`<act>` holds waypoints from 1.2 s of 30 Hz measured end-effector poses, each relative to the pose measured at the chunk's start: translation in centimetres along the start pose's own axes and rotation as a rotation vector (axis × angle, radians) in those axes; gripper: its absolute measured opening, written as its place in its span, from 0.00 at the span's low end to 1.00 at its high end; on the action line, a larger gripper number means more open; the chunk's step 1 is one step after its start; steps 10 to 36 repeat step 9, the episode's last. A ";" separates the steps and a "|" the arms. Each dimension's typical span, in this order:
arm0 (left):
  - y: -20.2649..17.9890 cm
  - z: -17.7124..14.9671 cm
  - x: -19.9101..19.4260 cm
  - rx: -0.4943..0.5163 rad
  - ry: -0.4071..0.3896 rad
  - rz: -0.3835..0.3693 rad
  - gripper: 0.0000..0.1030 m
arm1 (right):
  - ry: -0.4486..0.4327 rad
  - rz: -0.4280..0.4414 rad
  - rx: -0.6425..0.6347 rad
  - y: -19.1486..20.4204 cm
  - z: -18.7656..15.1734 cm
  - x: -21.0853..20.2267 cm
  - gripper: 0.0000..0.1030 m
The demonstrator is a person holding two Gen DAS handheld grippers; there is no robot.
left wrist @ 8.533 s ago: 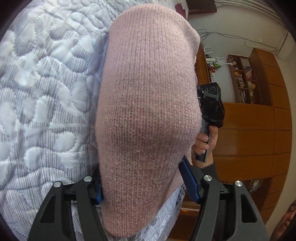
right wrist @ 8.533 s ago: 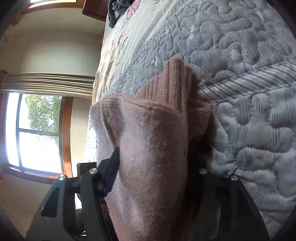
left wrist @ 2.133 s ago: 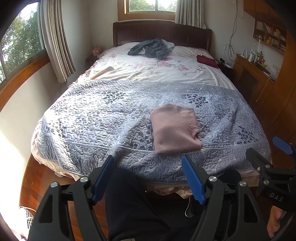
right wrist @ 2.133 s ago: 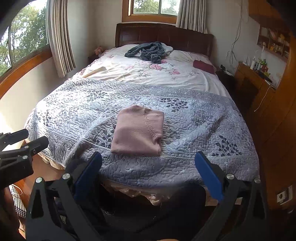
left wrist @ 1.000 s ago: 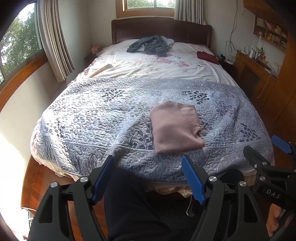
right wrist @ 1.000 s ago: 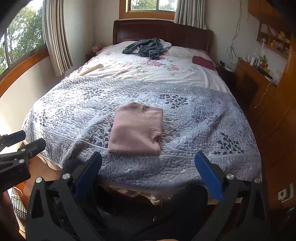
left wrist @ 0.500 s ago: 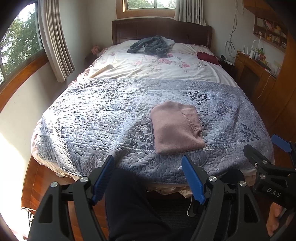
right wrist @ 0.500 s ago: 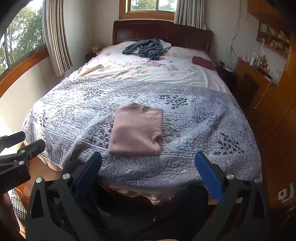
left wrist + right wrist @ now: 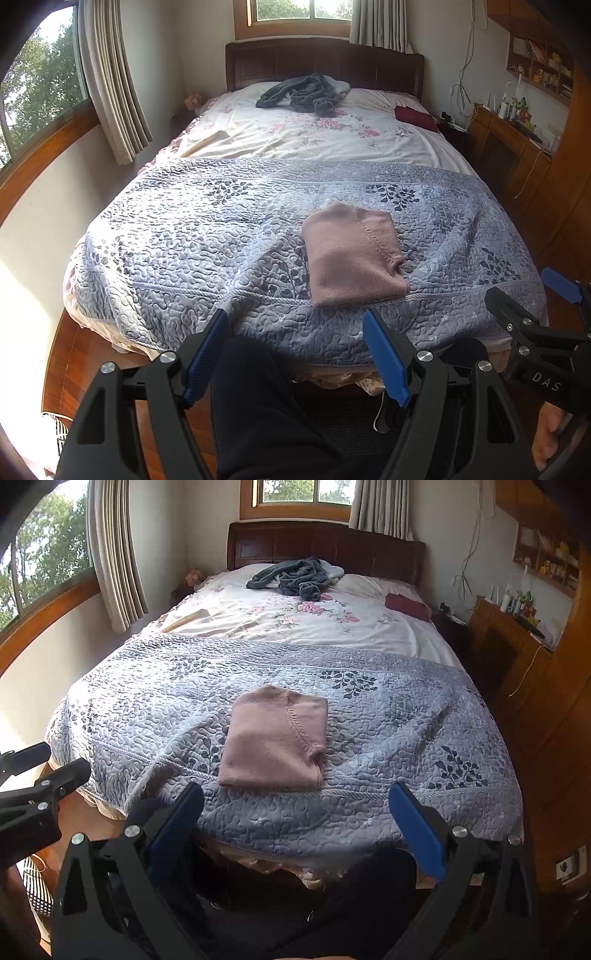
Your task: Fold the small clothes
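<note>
Now we are holding the left gripper [image 9: 295,354] and right gripper [image 9: 295,830] level before the bed [image 9: 147,686], jaws wide and empty, facing the folded pink sweater [image 9: 351,254].

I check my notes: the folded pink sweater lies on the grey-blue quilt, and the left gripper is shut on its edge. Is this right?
One detail is wrong. The pink sweater does lie folded on the grey-blue quilt, but the left gripper is open, held back off the bed and touching nothing, as the left wrist view shows.
</note>
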State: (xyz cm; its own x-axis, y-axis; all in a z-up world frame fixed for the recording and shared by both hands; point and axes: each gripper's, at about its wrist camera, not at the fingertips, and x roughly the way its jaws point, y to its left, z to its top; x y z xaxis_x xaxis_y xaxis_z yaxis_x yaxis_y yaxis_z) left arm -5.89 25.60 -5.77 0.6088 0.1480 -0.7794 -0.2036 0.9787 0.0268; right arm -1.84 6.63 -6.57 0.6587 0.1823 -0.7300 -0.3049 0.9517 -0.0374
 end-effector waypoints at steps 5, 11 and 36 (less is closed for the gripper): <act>0.0 -0.2 -0.3 -0.004 -0.001 0.002 0.73 | 0.007 0.011 0.002 0.1 0.0 0.1 0.97; 0.0 -0.2 -0.3 -0.005 -0.002 0.001 0.73 | 0.011 0.013 -0.001 0.1 0.1 0.1 0.97; 0.0 -0.2 -0.3 -0.005 -0.002 0.001 0.73 | 0.011 0.013 -0.001 0.1 0.1 0.1 0.97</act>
